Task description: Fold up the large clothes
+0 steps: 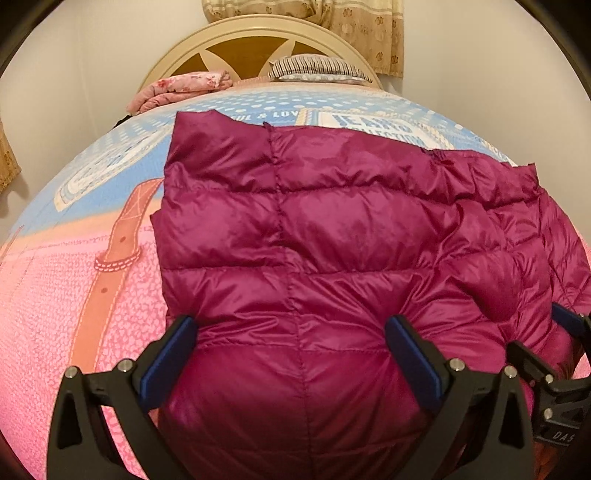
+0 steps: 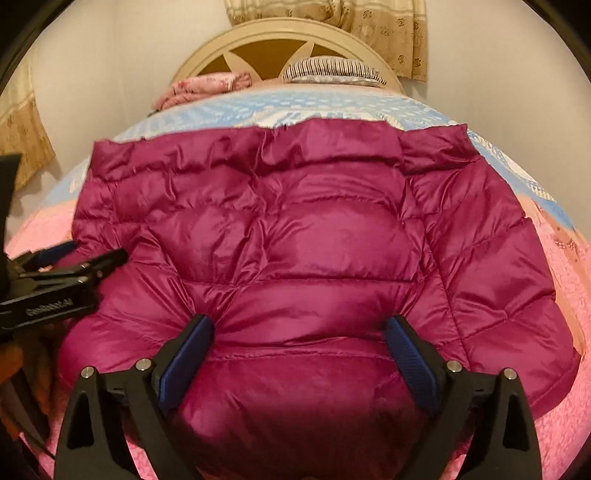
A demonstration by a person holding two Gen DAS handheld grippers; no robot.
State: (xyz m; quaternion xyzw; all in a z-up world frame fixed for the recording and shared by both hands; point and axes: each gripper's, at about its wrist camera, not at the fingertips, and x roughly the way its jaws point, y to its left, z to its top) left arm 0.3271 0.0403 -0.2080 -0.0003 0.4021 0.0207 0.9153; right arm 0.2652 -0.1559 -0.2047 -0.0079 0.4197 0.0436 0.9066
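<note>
A magenta quilted down jacket (image 1: 332, 236) lies spread on the bed, its far edge toward the headboard; it also fills the right wrist view (image 2: 314, 236). My left gripper (image 1: 291, 332) is open, its blue-padded fingers (image 1: 177, 347) straddling a bulge of the jacket's near edge. My right gripper (image 2: 299, 332) is open too, its fingers (image 2: 192, 343) either side of the near edge further right. The right gripper shows at the right edge of the left wrist view (image 1: 561, 350), and the left gripper at the left edge of the right wrist view (image 2: 70, 269).
The bedsheet (image 1: 92, 258) is pink and blue with a printed belt strap. A folded pink blanket (image 1: 181, 88) and a striped pillow (image 1: 317, 68) lie by the cream headboard (image 1: 258, 37). Walls and curtains (image 1: 369, 29) stand behind.
</note>
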